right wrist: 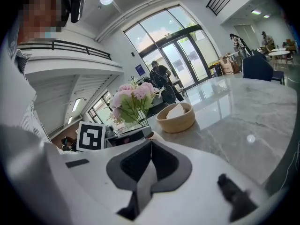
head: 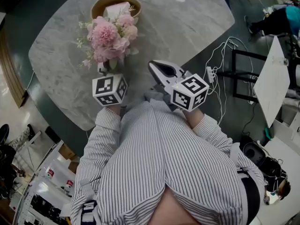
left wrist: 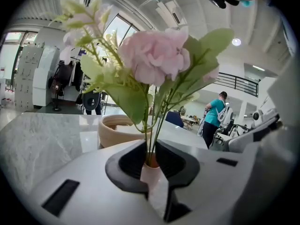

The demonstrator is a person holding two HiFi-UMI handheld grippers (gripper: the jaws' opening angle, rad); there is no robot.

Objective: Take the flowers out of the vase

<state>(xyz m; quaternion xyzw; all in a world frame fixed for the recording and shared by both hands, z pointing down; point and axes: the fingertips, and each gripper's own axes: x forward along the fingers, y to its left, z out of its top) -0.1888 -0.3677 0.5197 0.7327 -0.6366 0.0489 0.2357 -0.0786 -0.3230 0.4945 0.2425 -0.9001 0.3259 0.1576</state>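
Vase (left wrist: 151,173) of flowers (left wrist: 154,55) at 12 o'clock, neck pinched in the left gripper (left wrist: 151,153). Right gripper (right wrist: 151,142) at its 3 o'clock, jaws together, empty, nosed toward 11.

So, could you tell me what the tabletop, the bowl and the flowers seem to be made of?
Tabletop: polished grey marble or marble-look slab, judging by veining and lamp reflections. Bowl: matte tan, perhaps wood or ceramic; the look leaves it open. Flowers: likely artificial, fabric petals and plastic-looking leaves, very uniform pink.
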